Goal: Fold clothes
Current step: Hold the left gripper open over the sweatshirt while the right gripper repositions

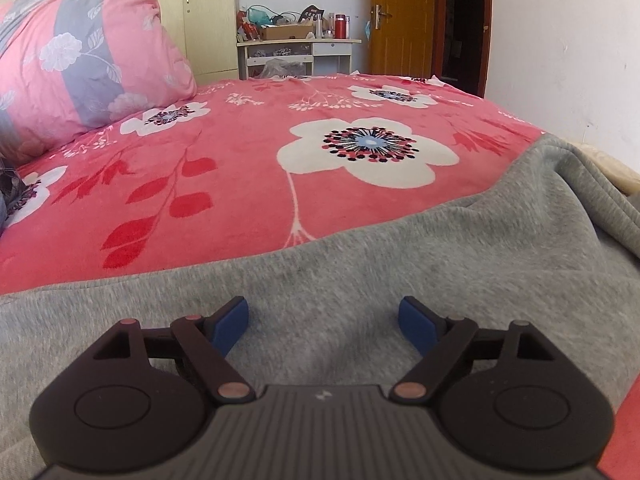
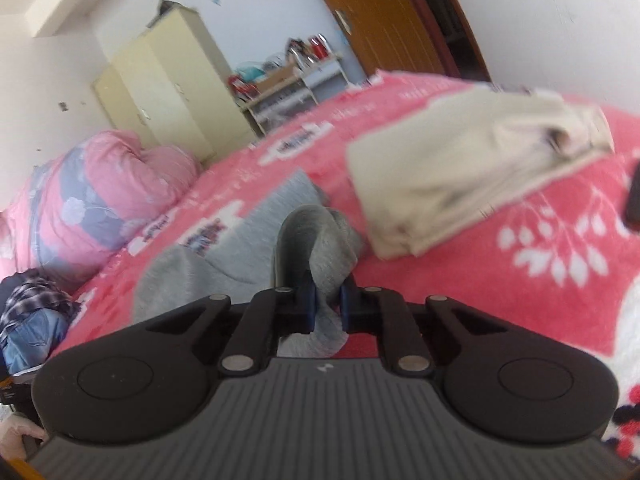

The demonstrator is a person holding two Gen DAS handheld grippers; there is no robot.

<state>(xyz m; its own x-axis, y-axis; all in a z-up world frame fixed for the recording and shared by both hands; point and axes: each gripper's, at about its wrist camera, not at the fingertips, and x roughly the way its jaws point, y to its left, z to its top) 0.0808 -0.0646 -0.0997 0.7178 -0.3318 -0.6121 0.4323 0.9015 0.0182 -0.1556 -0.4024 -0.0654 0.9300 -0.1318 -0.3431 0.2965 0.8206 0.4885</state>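
- The bed (image 1: 248,168), under a pink floral fleece blanket, fills a small bedroom with a cream wardrobe (image 2: 172,92) and a cluttered white shelf unit (image 1: 296,50) near the brown door.
- A rolled pink-and-grey quilt (image 1: 80,60) lies at the far left of the bed; a folded cream garment (image 2: 460,164) lies to the right, apart from the work.
- The grey sweatshirt (image 1: 400,264) is spread over the near edge of the bed, one part bunched and lifted.
- The right gripper (image 2: 327,304) is clamped on that lifted grey fold. The bite looks narrow, so a pull could strip the cloth out or drag the whole sweatshirt askew.
- The left gripper (image 1: 324,328) hovers over flat grey cloth with jaws wide apart and nothing held. With that side unpinned, I judge the fold may go crooked, or the sweatshirt may slide towards the bed edge.
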